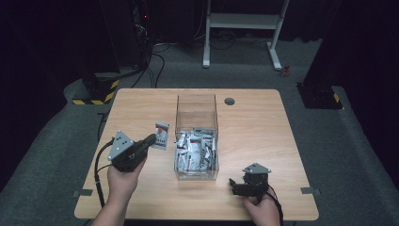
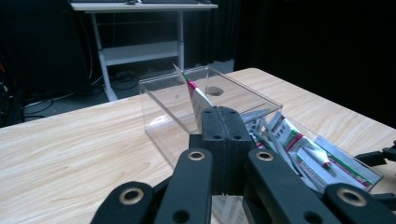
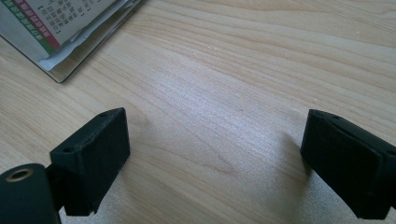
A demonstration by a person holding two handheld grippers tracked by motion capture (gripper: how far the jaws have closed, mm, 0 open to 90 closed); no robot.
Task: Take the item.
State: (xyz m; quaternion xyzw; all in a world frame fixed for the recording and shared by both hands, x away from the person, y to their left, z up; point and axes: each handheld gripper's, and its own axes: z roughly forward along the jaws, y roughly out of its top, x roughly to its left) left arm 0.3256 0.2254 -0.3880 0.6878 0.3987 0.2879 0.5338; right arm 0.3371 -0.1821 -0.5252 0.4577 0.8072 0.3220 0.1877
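Right tool (image 1: pixel 234 184), nearest the person, rests low on the tabletop (image 1: pixel 263 127) with jaws spread wide and nothing between them. Left tool (image 1: pixel 151 140), jaws pressed together, pinches one sachet (image 1: pixel 161 135) held just left of the clear box (image 1: pixel 196 136); the jaws hide the sachet's lower end. Sachets (image 1: pixel 194 151) fill the box's near half; their print is unreadable. A white frame (image 1: pixel 244 21) stands beyond, cut off above.

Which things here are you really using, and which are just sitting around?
Being used:
left gripper, shut on a packet
clear box holding more packets

Just around:
right gripper, open, low over the table
white stand
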